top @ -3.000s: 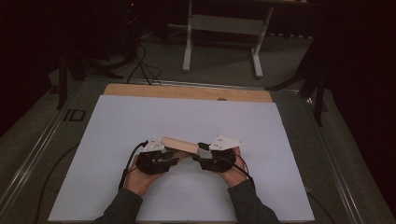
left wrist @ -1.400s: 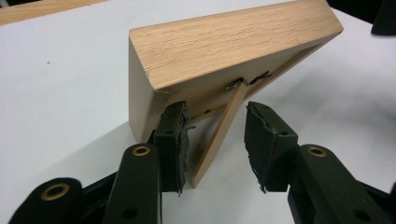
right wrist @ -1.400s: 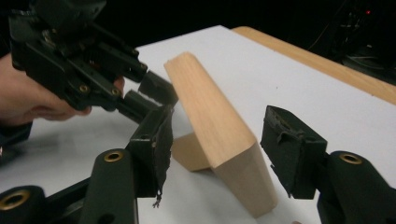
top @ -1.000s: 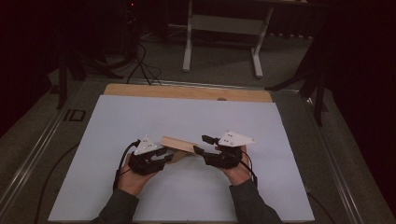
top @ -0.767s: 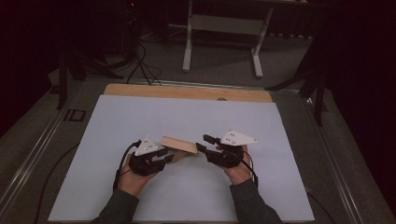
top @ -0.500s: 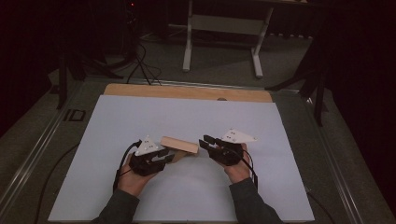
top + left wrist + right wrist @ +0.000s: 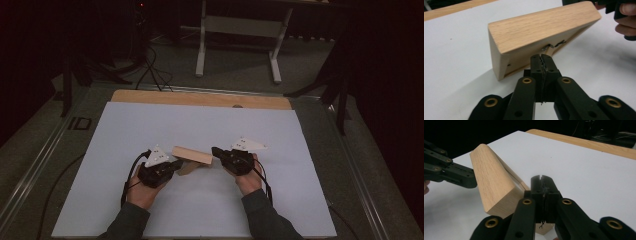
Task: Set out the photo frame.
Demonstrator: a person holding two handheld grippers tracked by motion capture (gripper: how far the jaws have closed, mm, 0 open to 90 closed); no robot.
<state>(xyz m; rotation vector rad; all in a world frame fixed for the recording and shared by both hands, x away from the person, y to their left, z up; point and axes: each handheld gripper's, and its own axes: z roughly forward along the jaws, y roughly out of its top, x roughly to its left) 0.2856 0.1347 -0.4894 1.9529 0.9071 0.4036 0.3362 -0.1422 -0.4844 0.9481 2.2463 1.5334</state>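
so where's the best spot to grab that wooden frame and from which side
Probably the two short ends, one from each side. The wooden frame stands tilted on the white table, propped on its back stand, with its ends free. The left gripper and right gripper sit shut beside those ends. The thin rim at the hollow back gives the jaws an edge to pinch.

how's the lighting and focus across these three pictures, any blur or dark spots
High view: white table sheet evenly lit, room behind nearly black. Left gripper view: light oak wooden block sharp, soft shadow beneath, far hand blurred. Right gripper view: block crisp, background black.
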